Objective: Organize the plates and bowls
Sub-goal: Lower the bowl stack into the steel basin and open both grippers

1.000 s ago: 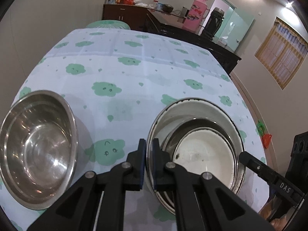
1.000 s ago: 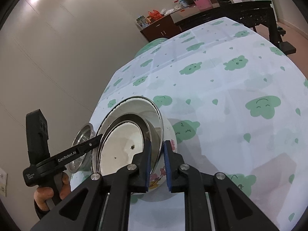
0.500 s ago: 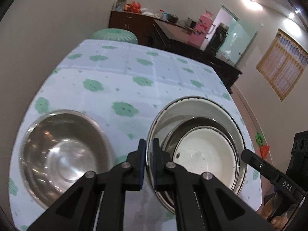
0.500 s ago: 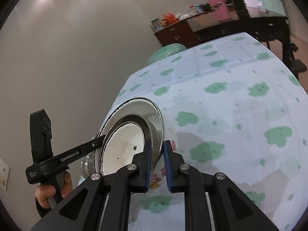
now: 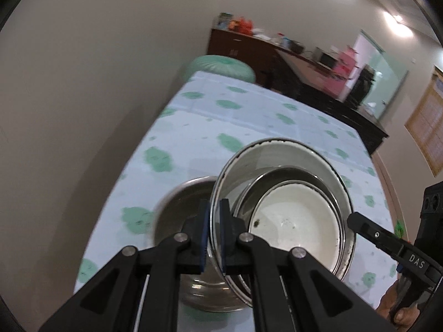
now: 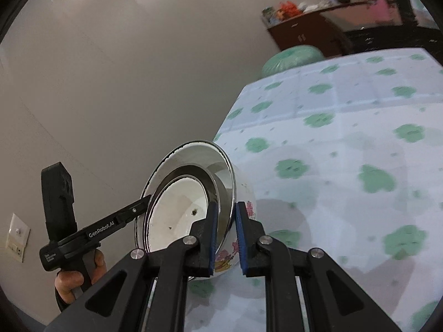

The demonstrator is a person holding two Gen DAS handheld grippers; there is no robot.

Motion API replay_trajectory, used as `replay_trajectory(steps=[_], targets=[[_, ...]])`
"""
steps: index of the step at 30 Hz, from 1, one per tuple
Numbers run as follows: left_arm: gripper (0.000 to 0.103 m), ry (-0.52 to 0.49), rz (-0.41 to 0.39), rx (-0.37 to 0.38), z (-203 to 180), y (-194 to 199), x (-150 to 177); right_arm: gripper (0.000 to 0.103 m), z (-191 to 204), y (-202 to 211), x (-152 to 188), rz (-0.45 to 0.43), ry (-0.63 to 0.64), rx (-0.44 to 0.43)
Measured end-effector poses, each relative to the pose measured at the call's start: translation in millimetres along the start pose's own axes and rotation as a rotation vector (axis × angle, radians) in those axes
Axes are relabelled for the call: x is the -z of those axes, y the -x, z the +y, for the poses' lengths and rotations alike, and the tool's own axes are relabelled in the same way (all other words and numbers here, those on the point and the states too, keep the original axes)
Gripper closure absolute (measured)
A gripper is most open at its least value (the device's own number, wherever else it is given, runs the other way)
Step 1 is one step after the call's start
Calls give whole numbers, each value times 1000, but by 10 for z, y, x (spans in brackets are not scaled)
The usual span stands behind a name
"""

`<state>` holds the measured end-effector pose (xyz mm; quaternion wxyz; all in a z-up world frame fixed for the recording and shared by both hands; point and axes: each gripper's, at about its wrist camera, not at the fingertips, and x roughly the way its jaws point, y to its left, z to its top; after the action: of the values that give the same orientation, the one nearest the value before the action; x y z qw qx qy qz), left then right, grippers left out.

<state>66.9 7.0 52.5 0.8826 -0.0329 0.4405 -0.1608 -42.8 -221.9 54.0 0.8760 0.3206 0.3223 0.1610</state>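
A large enamel bowl [image 5: 277, 160] with a flowered outside [image 6: 249, 202] is held tilted above the table, with a steel bowl [image 5: 290, 173] and a white dish [image 5: 296, 221] nested inside it. My left gripper [image 5: 213, 207] is shut on its near-left rim. My right gripper [image 6: 225, 210] is shut on the opposite rim, its pads either side of the wall. Each gripper also shows in the other's view, the right gripper [image 5: 357, 221] and the left gripper [image 6: 146, 199]. A second steel bowl [image 5: 180, 210] stands on the table, partly under the lifted stack.
The table carries a white cloth with green cloud prints [image 5: 249, 116] and runs close to a plain wall on the left. Behind it are a green pouf [image 5: 221, 67] and a dark sideboard [image 5: 249, 47]. A hand [image 6: 72, 276] holds the left gripper's handle.
Both grippers have carried the nested stack up and to the left. The steel bowl on the table, earlier well to the left, now lies partly beneath the stack.
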Motion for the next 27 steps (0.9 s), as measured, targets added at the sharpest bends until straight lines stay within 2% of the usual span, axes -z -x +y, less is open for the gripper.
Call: replay_trajectory(steps=[8, 12, 27], targets=[[102, 54, 45, -47, 363, -252, 92, 87, 147, -538, 106, 79, 12, 1], [101, 62, 92, -44, 435, -420, 188, 87, 139, -624, 161, 105, 21, 25], [99, 39, 76, -83, 412, -442, 194, 87, 148, -694, 182, 118, 72, 52]])
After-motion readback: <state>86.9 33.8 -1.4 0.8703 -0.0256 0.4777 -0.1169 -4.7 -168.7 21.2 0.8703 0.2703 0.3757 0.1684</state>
